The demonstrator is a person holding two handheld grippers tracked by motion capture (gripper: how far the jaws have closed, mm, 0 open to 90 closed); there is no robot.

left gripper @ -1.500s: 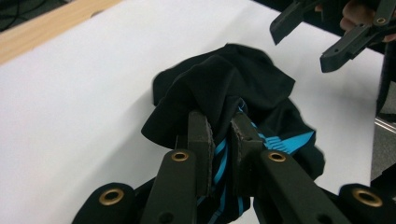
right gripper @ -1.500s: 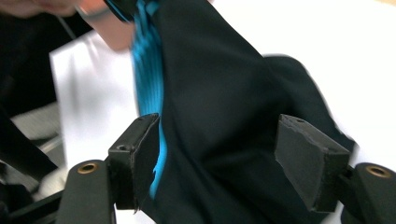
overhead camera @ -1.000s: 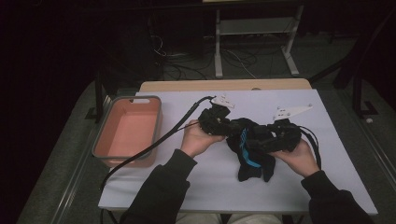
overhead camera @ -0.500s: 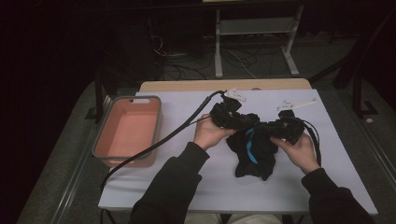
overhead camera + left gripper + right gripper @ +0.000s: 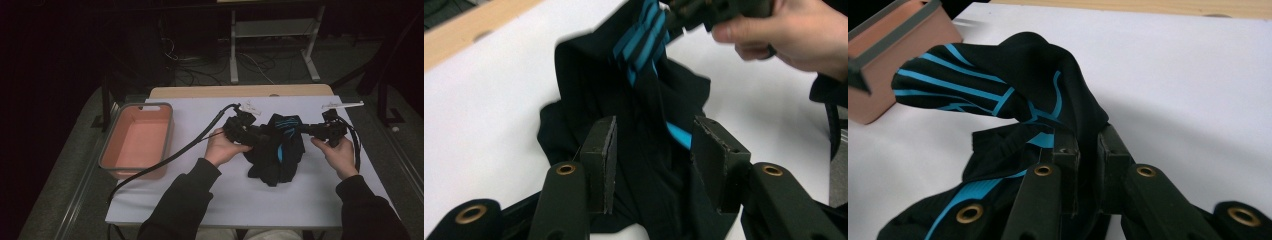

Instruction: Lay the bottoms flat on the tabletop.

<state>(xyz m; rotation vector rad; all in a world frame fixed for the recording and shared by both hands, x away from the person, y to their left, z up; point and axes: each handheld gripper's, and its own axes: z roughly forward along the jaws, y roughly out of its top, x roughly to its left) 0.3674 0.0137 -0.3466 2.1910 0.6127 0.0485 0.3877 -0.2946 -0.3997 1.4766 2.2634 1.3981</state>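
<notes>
Right gripper [image 5: 1083, 170]: jaws clenched on a fold of the black garment with blue stripes [image 5: 277, 147], cloth pinched between the pads in the right gripper view. Left gripper [image 5: 654, 160]: jaws parted and just opening wider, cloth lying in the gap between the pads [image 5: 606, 155] but not pressed (released, not grasping).

Position of garment: middle of the white table [image 5: 200, 195], between both hands, bunched and partly lifted at the striped end where the right gripper pulls it up and sideways. Lower part of garment resting crumpled on the table surface. Pink bin [image 5: 137, 140] at the left edge, well apart from the garment, nothing inside as far as visible.

Progress, as judged: early to middle stage of handling. Done: garment gripped at one end by the right gripper. Left to do: fresh hold for the left gripper, then spreading, folding or transfer of the garment (final aim not readable from the layout). Garment not yet flat, not yet folded, not in the bin.
</notes>
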